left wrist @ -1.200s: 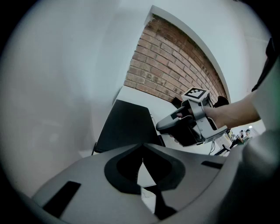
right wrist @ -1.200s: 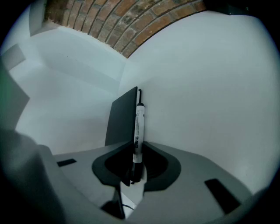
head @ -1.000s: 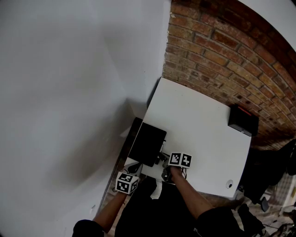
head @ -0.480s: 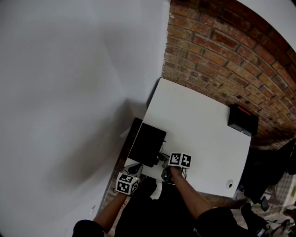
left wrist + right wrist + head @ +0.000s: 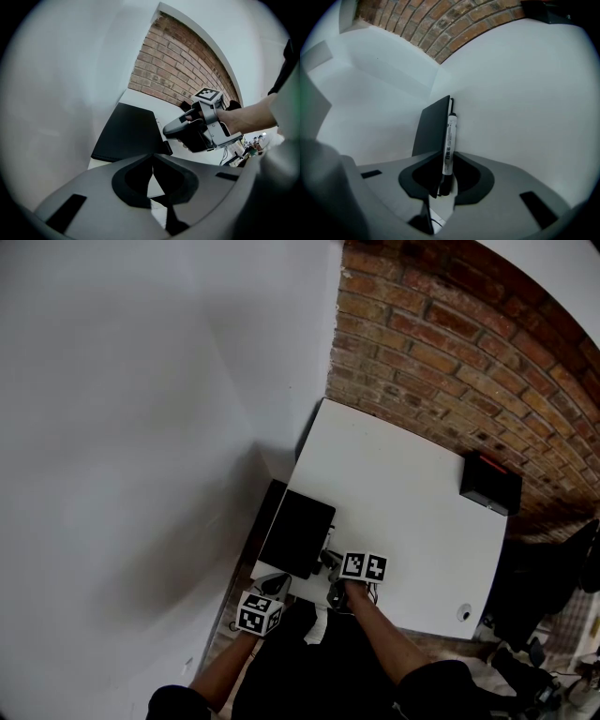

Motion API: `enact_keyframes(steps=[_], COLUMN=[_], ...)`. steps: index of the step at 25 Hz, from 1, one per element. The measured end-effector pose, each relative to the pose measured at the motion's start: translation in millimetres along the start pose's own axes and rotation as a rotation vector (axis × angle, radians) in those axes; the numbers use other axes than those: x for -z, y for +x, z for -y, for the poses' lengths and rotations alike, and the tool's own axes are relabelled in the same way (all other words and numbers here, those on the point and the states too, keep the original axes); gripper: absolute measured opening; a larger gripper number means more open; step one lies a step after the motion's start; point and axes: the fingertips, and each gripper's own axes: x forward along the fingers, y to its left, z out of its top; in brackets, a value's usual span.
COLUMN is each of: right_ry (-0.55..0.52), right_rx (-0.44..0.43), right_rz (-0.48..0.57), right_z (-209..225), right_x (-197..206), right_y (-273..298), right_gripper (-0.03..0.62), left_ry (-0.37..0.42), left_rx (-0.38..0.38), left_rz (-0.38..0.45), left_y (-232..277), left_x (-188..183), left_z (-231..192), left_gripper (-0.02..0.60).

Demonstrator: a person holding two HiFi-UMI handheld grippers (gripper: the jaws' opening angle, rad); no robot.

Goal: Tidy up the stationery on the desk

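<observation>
Checked against the two earlier head views: no shift in either gripper, nothing displaced on the white desk. Reads as a pause with the pen already picked up, so no progress gained or lost; putting-away step judged not yet begun. Right gripper over the near left part of the desk, jaws at a narrow gap, clamped on the dark end of a white-barrelled marker pen. Pen in line with the jaws, dark end seated in the jaw notch, free end pointing to the far side, running along the right edge of the black pad; touching the pad or clear of it, cannot tell. Left gripper fully closed, nothing between the jaws, at the near left edge of the desk, just near of the pad. Black box far right by the brick wall, well apart from the pen; possible destination, unconfirmed.
</observation>
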Motion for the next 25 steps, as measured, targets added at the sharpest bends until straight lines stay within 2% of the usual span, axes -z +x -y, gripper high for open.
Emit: enact_keyframes(steps=[10, 18, 25], right_ry=[0.07, 0.04, 0.032], right_rx=[-0.043, -0.044, -0.059], right_rz=[-0.013, -0.036, -0.009], right_z=[-0.1, -0.7, -6.0], right_x=[2.8, 4.0, 0.5], right_y=[2.0, 2.9, 3.0], right_gripper=[0.064, 0.063, 0.064], left_ry=[0.005, 0.001, 0.009], left_rx=[0.003, 0.002, 0.015], left_rz=[-0.012, -0.016, -0.018], left_y=[0.2, 2.2, 4.7], left_x=[6.0, 7.9, 6.0], left_z=[5.8, 6.2, 9.9], left_gripper=[0.015, 0.015, 0.015])
